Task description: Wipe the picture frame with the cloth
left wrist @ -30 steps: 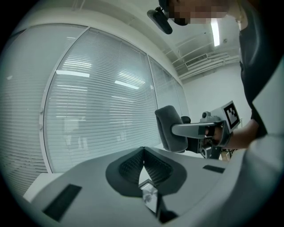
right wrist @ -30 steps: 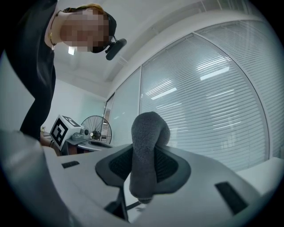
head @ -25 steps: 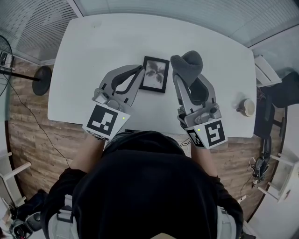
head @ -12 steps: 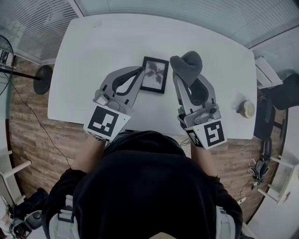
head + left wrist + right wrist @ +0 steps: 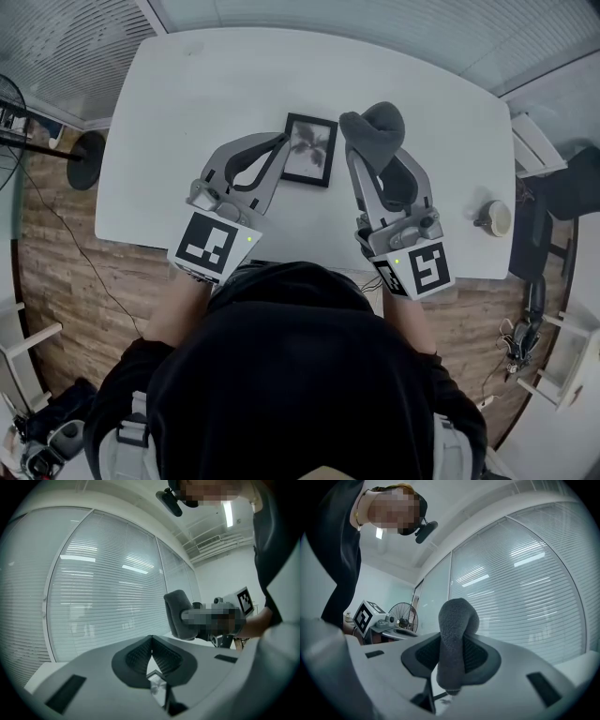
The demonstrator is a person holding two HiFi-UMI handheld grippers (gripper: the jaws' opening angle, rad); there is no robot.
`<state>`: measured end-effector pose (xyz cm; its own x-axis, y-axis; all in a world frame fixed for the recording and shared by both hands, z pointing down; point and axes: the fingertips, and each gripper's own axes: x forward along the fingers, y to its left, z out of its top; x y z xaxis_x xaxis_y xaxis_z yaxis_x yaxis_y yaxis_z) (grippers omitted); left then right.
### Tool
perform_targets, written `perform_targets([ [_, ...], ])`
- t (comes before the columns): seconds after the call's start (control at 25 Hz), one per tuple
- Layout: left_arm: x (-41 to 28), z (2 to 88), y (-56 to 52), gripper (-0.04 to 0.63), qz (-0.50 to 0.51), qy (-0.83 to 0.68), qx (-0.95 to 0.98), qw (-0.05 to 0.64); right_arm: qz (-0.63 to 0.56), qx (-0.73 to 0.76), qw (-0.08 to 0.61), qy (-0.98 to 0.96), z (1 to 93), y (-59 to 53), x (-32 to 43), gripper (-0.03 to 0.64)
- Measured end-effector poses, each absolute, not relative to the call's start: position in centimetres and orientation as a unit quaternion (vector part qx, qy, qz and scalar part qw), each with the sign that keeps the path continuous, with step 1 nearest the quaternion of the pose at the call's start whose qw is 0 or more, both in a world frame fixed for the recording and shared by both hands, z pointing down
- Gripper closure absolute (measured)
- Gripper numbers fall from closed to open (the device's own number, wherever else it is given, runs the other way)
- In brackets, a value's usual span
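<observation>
1. A white table (image 5: 187,103) with rounded corners stands on a wood floor. Slatted blinds run along the windows beyond it.
2. The person (image 5: 291,375), in a dark top, leans over the near edge with a tool in each hand.
3. The left gripper (image 5: 284,140) lies low over the table with its jaws together (image 5: 151,641) and nothing between them. Its tips are at the far left corner of the picture frame. Whether they press on it cannot be told.
4. The right gripper (image 5: 366,155) is clamped on the cloth, which fills the gap between its jaws (image 5: 452,660) and bulges out past them.
5. The picture frame (image 5: 310,150) has a black edge and shows a leafy print. It lies flat near the middle of the table, between the two tools' tips.
6. The cloth (image 5: 375,124) is grey and bunched, just beside the frame's far right corner. Contact with the frame cannot be made out.
7. A small round object (image 5: 495,216) sits near the table's right edge, well apart from the frame.
</observation>
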<state>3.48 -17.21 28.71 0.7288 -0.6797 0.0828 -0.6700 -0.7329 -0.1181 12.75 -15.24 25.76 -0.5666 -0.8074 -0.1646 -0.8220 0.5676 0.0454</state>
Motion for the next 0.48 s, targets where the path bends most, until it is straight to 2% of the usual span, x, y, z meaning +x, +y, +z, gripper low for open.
perform_targets([
  [0.48,3.6,28.8,-17.04,0.583,-0.063,0.362,-0.929,0.041,0.056,-0.46,0.062,0.884,25.82,-14.99,12.78,0.506],
])
